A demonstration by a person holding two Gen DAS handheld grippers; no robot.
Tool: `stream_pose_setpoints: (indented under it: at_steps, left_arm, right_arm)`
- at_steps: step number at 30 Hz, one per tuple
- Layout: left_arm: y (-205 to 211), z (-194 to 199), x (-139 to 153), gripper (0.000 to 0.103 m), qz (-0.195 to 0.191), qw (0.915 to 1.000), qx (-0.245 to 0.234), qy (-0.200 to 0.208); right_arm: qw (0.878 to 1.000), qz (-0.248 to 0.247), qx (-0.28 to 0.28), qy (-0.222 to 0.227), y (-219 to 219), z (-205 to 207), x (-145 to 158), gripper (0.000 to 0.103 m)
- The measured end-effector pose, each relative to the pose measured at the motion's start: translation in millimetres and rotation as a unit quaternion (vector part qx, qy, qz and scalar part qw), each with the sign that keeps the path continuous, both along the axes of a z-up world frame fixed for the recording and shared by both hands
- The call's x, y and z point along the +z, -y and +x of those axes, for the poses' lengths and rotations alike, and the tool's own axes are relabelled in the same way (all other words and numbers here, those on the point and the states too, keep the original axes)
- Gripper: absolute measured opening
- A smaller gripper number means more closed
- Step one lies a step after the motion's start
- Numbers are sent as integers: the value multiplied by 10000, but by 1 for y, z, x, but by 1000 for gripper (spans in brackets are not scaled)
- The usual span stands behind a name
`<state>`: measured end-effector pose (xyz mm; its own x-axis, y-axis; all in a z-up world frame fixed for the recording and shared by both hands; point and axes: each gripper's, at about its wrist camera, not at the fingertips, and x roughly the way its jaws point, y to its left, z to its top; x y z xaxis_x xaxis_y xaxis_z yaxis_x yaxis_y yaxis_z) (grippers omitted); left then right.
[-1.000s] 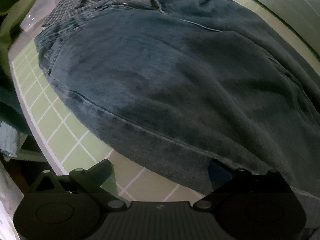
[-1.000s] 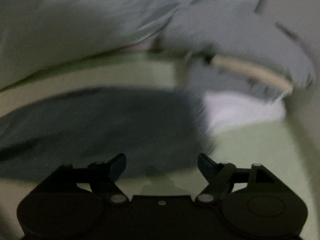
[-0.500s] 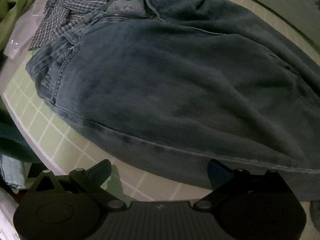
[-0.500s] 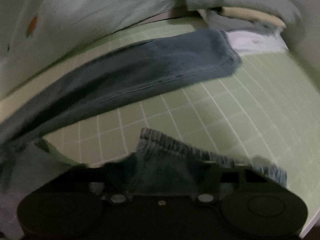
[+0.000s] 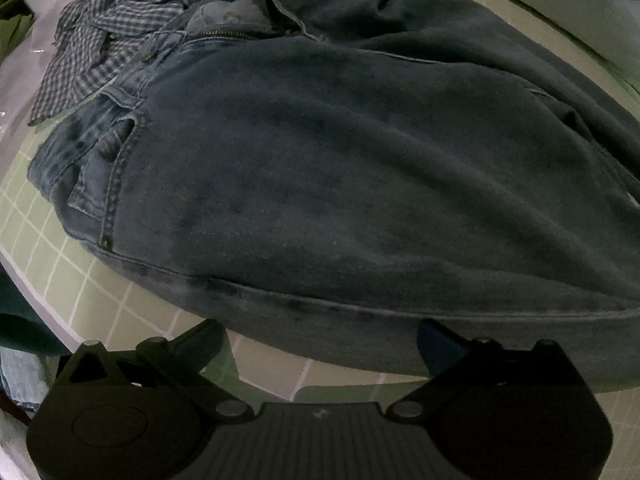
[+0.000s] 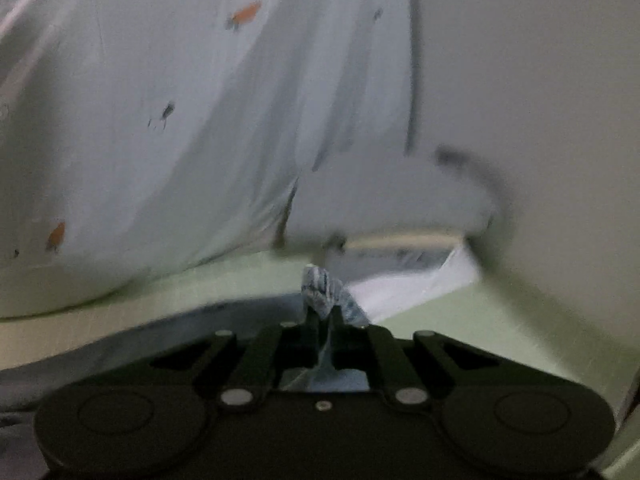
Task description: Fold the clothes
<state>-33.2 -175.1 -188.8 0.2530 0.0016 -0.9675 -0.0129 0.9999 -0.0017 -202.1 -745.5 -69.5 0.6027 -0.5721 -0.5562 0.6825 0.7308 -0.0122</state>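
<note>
The left gripper (image 5: 318,338) has its fingers (image 5: 200,340) spread wide, low over the jeans (image 5: 340,168) edge and holding nothing. The right gripper (image 6: 325,312) is clamped — its fingers (image 6: 312,320) pinch a fold of the jeans (image 6: 324,286) between them.

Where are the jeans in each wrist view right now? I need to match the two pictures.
Left wrist: the jeans fill most of the frame, waistband upper left, with the open left gripper at their near edge.
Right wrist: only a bunched bit of denim shows at lower centre, pinched in the shut right gripper.
Shared landmark: the green gridded mat beneath.
</note>
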Motion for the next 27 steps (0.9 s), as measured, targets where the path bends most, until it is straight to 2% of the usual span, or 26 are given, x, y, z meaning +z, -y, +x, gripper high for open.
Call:
stream_pose_setpoints:
  at_steps: [2, 3, 5, 6, 8, 9, 10, 12, 14, 16, 21, 24, 27]
  left_arm:
    - [1, -1, -1, 103, 9, 10000, -8, 26]
    - [1, -1, -1, 103, 12, 10000, -12, 28]
    - [7, -2, -3, 103, 14, 10000, -13, 22]
    - [8, -2, -4, 103, 14, 10000, -11, 20]
    - [9, -3, -5, 103, 15, 10000, -5, 15]
    - [9, -3, -6, 103, 16, 10000, -2, 13]
    - [10, -2, -7, 103, 17, 10000, -2, 0]
    - [12, -2, -8, 103, 18, 10000, -9, -28]
    - [14, -1, -9, 103, 20, 10000, -14, -38]
    - [16, -2, -10, 103, 22, 10000, -28, -32]
    - [22, 0, -13, 103, 25, 9999, -87, -71]
    - [26, 0, -15, 103, 25, 9999, -89, -88]
    - [13, 13, -11, 103, 24, 9999, -97, -54]
  right_arm:
    - [9995, -288, -103, 12, 6, -8, 9, 7]
    - [9992, -295, -225, -159, 11, -11, 4, 10]
    - [9900, 370, -849, -1066, 29, -13, -37, 15]
    - [9827, 636, -1123, -1325, 35, -15, -52, 19]
    - [9799, 749, -1389, -1224, 33, -22, -59, 36]
    - [9811, 707, -1397, -1142, 29, -20, -57, 52]
    - [9833, 655, -1345, -1033, 24, -16, -55, 61]
    - [9883, 676, -1056, -868, 16, 0, -51, 66]
    - [9908, 876, -736, -723, 10, 16, -51, 77]
    - [9901, 1173, -482, -599, 5, 41, -55, 79]
    - [9783, 1992, -60, -561, -4, 105, -73, 83]
    - [9679, 2429, -74, -648, 0, 138, -84, 83]
    - [9635, 2487, -225, -966, -2, 155, -94, 85]
